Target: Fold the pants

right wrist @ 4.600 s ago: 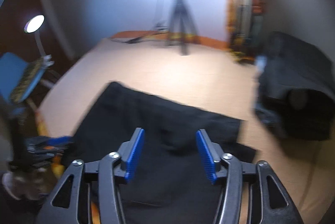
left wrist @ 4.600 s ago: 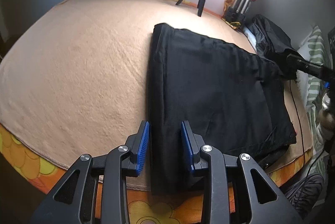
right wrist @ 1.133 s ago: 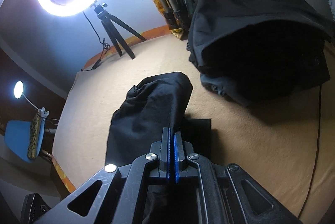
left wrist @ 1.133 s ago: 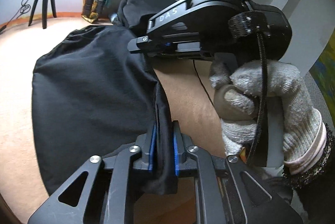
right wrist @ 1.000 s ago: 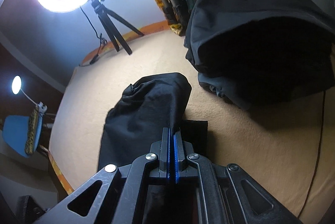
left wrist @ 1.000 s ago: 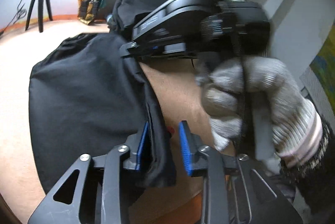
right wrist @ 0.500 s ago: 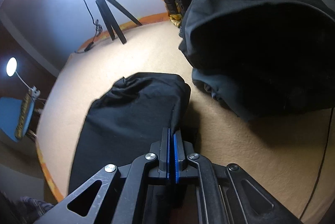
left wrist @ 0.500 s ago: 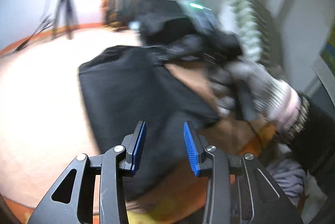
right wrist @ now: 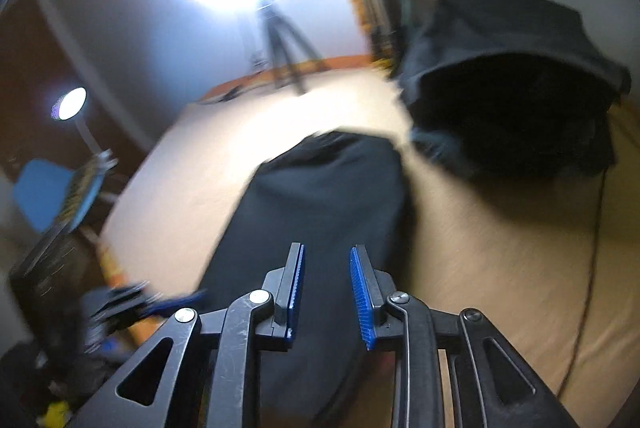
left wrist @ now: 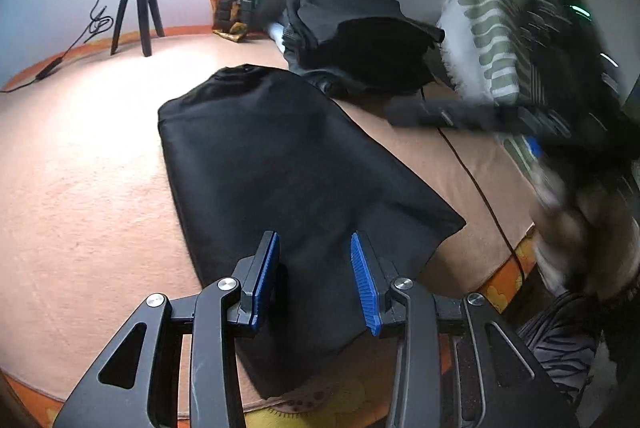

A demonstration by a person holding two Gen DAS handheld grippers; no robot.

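Black pants (left wrist: 288, 164) lie folded over on the bed (left wrist: 80, 188), running toward 12 o'clock. Left gripper (left wrist: 316, 284) spread, empty; right gripper (right wrist: 326, 294) opening, nothing pinched. Fold just dropped, I'd say; next, regrab an end.

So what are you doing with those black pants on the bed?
A person is folding the black pants using a two-finger tool in each hand. The pants lie folded over on the tan blanket. The left tool hovers open above their near end, gripping nothing. The right tool is opening, its pads apart and clear of the cloth. A pile of dark clothes sits behind.
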